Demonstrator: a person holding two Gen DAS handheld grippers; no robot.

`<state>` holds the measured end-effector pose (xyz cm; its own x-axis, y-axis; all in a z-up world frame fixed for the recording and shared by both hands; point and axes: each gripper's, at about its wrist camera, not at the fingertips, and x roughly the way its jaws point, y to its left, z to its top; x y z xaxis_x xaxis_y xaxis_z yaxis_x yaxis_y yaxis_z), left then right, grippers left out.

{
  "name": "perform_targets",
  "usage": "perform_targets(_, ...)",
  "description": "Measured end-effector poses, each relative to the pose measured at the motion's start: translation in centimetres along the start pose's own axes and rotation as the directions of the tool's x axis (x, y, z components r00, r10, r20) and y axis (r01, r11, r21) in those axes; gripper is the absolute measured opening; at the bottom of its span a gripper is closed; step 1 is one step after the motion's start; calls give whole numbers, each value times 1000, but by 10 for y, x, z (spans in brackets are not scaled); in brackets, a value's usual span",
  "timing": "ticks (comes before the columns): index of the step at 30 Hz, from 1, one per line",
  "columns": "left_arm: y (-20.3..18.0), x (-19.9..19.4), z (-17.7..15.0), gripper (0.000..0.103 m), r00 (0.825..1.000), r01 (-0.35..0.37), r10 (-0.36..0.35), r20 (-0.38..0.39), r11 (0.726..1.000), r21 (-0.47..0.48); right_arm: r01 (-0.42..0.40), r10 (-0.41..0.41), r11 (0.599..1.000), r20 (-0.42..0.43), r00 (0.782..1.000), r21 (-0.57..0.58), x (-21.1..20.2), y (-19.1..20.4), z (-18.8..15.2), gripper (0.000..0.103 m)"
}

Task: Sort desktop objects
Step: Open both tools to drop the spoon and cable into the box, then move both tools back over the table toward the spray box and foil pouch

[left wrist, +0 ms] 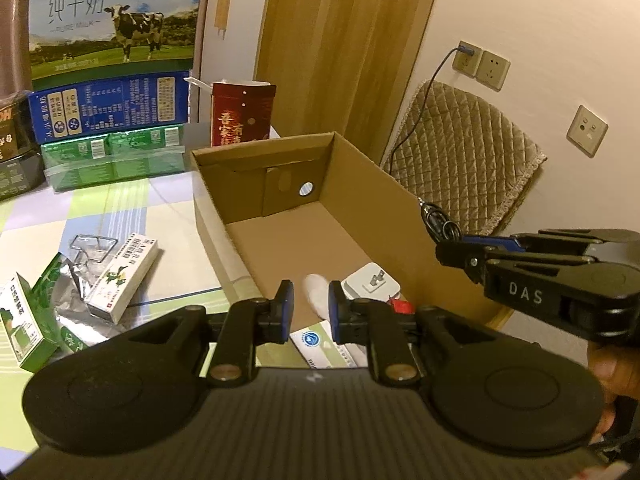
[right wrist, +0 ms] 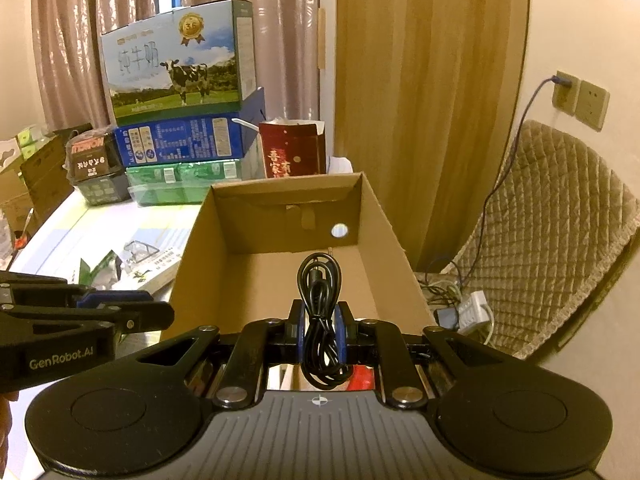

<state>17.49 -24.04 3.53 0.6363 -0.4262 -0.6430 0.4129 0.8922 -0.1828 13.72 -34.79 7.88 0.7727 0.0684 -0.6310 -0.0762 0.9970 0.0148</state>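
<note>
The desk [left wrist: 132,216] with its pale checked cover fills the left half of my left wrist view. Stacked milk cartons [left wrist: 116,20] stand at its far end in the upper left. The open cardboard box [left wrist: 360,200] sits mid-frame on it, and my left gripper [left wrist: 311,312] hangs over its near end. Those jaws are slightly apart and hold nothing. Between them I see a white roll [left wrist: 318,292] lying on the box floor, and just right of it a white plug adapter [left wrist: 372,286]. A flat printed packet [left wrist: 320,346] lies low in the frame below them.

Outside the box, at the lower left of that view, a white medicine carton [left wrist: 122,276] rests on the desk beside a green and white carton [left wrist: 24,328] and crumpled foil [left wrist: 74,280].

In the right wrist view my right gripper [right wrist: 320,332] is centred over the same box, lower middle of the frame. Its jaws are pressed tight on a coiled black cable [right wrist: 320,300], whose loops stick out above and below the pads.
</note>
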Motion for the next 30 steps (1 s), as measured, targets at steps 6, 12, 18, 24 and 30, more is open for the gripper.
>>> perform_targets(6,8,-6,-2,17,1000,-17,17,6,1000,-7,-7,7,1000,12,1000,13,2,2,6,36)
perform_targets(12,17,-10,-8,19,1000,-31,31,0,999,-21,-11,11,1000,13,1000,9,-2,6,3,43)
perform_targets(18,23,-20,-12,20,999,-43,43,2,999,-20,-15,15,1000,18,1000,8,-11,11,3,43)
perform_targets(24,31,-35,-14,22,998,-63,63,14,998,-21,-20,19,1000,34,999,4,-22,17,6,43)
perform_targets(30,42,-53,-15,27,995,-92,93,26,996,-17,-30,30,1000,40,999,2,-30,28,7,44)
